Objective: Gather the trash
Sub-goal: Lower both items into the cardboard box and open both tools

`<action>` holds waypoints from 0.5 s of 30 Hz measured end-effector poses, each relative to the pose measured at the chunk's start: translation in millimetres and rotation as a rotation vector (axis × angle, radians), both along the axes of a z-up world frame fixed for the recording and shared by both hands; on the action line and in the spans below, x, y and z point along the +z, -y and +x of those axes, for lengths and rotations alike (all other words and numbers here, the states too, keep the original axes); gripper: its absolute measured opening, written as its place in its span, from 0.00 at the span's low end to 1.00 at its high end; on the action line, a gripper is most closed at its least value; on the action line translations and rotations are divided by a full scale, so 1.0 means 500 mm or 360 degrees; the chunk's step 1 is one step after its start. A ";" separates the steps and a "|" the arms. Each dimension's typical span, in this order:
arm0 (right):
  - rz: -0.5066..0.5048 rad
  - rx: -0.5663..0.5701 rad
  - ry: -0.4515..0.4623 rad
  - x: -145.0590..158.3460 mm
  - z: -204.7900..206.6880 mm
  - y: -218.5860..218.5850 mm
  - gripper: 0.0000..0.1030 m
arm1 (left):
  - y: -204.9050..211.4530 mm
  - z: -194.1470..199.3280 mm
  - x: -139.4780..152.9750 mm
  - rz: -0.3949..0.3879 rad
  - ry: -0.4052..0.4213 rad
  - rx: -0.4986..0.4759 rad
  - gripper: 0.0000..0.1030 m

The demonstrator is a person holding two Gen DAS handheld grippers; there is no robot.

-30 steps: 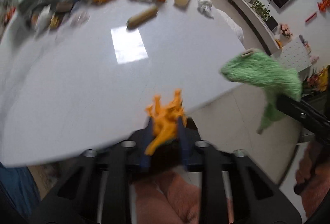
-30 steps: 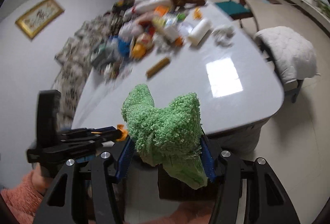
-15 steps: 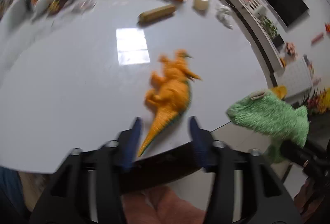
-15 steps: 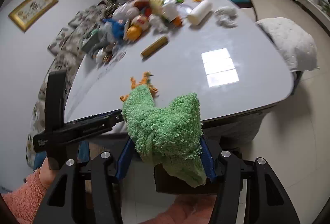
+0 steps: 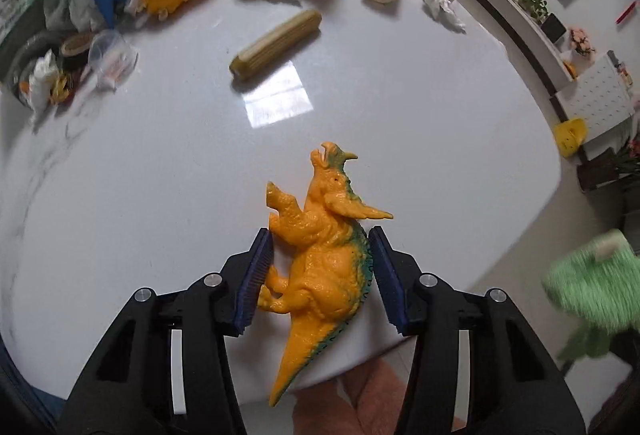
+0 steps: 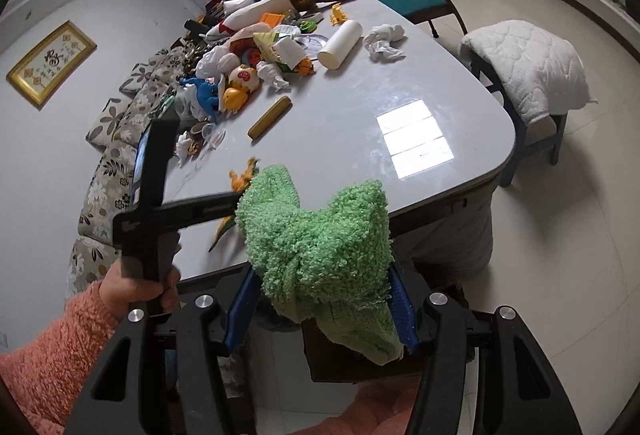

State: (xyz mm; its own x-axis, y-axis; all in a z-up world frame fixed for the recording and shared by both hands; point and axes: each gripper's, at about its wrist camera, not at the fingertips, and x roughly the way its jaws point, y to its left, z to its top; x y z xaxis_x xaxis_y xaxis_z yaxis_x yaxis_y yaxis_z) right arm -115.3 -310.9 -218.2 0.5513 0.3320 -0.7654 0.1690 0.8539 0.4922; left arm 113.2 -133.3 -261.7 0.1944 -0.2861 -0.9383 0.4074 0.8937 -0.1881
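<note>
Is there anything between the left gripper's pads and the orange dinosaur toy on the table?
Nothing visible. The orange dinosaur toy lies on its side on the white table, between the closing jaws of the left gripper, feet at one pad, back beside the other.

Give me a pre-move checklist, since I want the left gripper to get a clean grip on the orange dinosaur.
1. Orange dinosaur toy between the left gripper fingers: ok.
2. Jaws closing; pads pressing both flanks: cannot tell.
3. Toy fully supported on the white table: not ok, tail overhangs the edge.
4. Right gripper holding the green fuzzy cloth: ok.
5. Cloth apart from the dinosaur: ok.
</note>
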 end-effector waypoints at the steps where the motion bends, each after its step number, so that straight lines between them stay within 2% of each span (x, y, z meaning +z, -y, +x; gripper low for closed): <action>1: -0.0002 0.0006 -0.0004 -0.001 0.000 -0.001 0.55 | -0.014 -0.012 0.010 -0.0048 -0.0013 -0.0007 0.47; 6: -0.0024 0.0122 -0.0079 -0.022 -0.002 -0.024 0.55 | -0.079 -0.113 0.067 -0.0170 -0.0015 -0.0067 0.47; 9: -0.0034 0.0232 -0.0164 -0.052 -0.010 -0.052 0.55 | -0.121 -0.182 0.072 -0.0222 -0.0066 -0.0059 0.47; 12: -0.0047 0.0328 -0.0295 -0.105 -0.022 -0.081 0.55 | -0.150 -0.253 0.036 -0.0294 -0.0203 -0.0021 0.47; 15: -0.0067 0.0394 -0.0458 -0.200 -0.034 -0.110 0.55 | -0.159 -0.297 -0.047 -0.0244 -0.0341 0.0003 0.48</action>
